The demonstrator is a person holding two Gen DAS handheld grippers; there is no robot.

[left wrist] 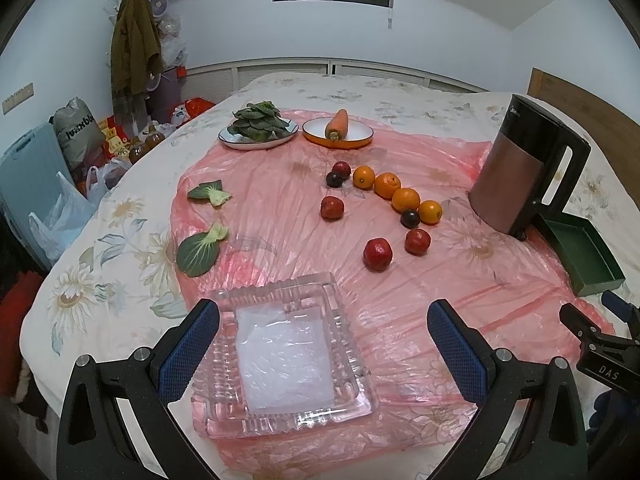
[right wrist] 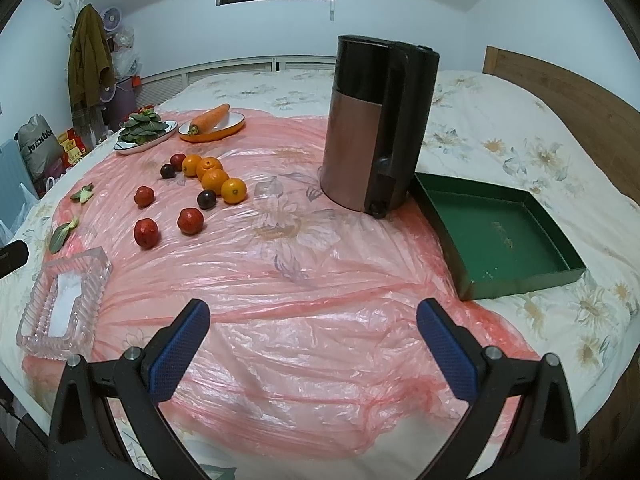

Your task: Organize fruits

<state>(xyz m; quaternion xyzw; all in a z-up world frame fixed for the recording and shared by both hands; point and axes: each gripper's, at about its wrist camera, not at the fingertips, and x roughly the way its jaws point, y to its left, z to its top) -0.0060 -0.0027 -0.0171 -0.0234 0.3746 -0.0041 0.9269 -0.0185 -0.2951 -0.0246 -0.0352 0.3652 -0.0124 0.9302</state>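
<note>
The bed [right wrist: 500, 120] under me wears a flowered cover with a pink plastic sheet [right wrist: 304, 280] spread over it. On the sheet a brown-and-black kettle [right wrist: 372, 128] stands upright, touching a green tray [right wrist: 516, 280]. A clear glass dish [left wrist: 280, 356] lies just below my left tongs [left wrist: 324, 344], whose blue pads stand apart, gripping nothing. My right tongs [right wrist: 312, 344] are likewise spread wide over bare sheet. Four oranges [left wrist: 400, 194] lie in a row mid-sheet, with red fruits [left wrist: 377, 254] and dark plums [left wrist: 410, 218] loose around them.
</note>
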